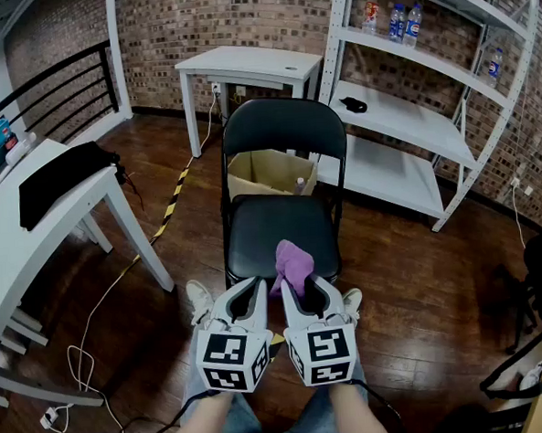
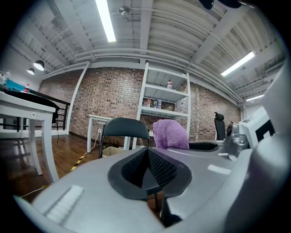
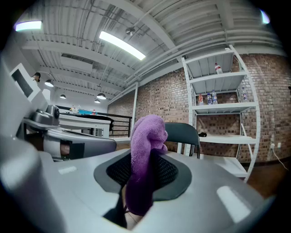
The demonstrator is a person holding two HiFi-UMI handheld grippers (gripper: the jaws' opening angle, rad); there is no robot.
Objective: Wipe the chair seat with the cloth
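Nearest, the left hand-held gripper (image 1: 247,297) has smooth grey plastic jaws, and its own view shows the black ribbed pads (image 2: 157,167) pressed together with nothing between them. Beside it, the right hand-held gripper (image 1: 299,290) is clamped on the cloth (image 1: 293,259), a fluffy purple terry bundle that stands up from the jaws and hangs over the front edge of the chair seat (image 1: 267,231). The right gripper view shows the cloth's lower end trailing down between the jaws.

The seat is smooth black padding on a black folding frame, with a rounded backrest (image 1: 284,131). It stands on a dark, glossy plank floor (image 1: 412,276). Behind it lies an open cardboard box (image 1: 266,173), then a white bench (image 1: 248,64), white metal shelving (image 1: 402,121) and a brick wall (image 1: 231,17). Only the gripper views show the ribbed ceiling and strip lights (image 2: 105,20).
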